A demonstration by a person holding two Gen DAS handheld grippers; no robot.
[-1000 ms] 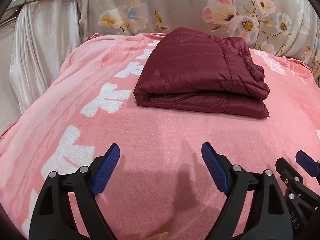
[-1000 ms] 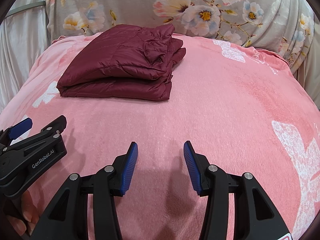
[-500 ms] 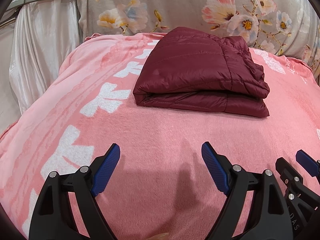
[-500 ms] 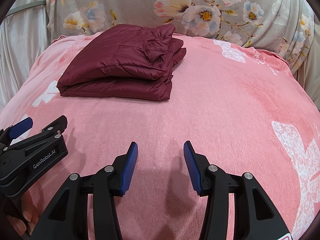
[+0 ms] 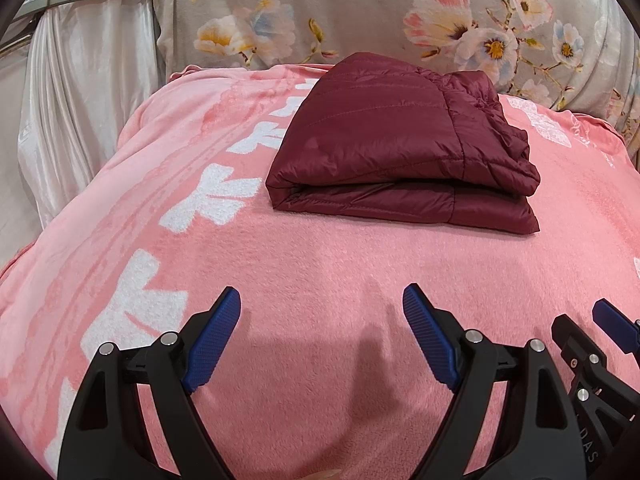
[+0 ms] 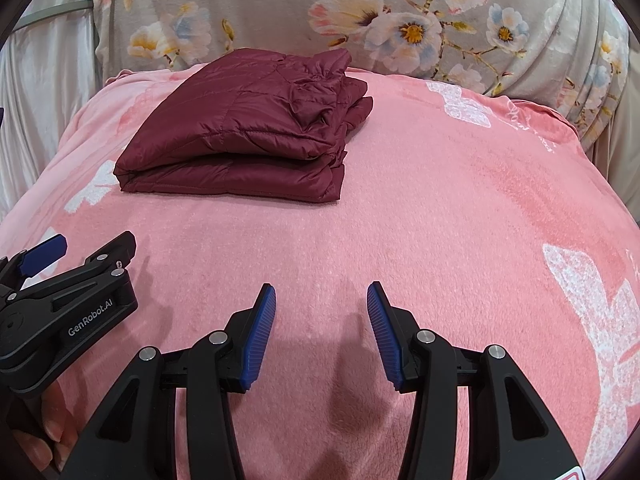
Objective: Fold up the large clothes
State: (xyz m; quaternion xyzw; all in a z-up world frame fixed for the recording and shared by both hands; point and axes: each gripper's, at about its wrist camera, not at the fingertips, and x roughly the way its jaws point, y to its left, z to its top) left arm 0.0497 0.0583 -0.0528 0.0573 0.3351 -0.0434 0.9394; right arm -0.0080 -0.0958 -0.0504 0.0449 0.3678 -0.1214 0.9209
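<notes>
A dark red quilted jacket (image 5: 396, 148) lies folded into a thick rectangle on the pink blanket (image 5: 320, 272), toward its far side. In the right wrist view the same jacket (image 6: 248, 132) sits to the upper left. My left gripper (image 5: 322, 300) hovers open over bare blanket, well short of the jacket, nothing between its blue pads. My right gripper (image 6: 322, 294) is also open and empty, jaws narrower, over bare blanket. Each gripper shows at the edge of the other's view: the right one (image 5: 600, 344) and the left one (image 6: 76, 256).
A flowered grey cushion or backrest (image 5: 380, 12) rises behind the blanket. Pale satin cloth (image 5: 80, 92) hangs at the left. The blanket carries white flower prints (image 6: 592, 300). A person's fingers (image 6: 48, 436) show at the lower left of the right wrist view.
</notes>
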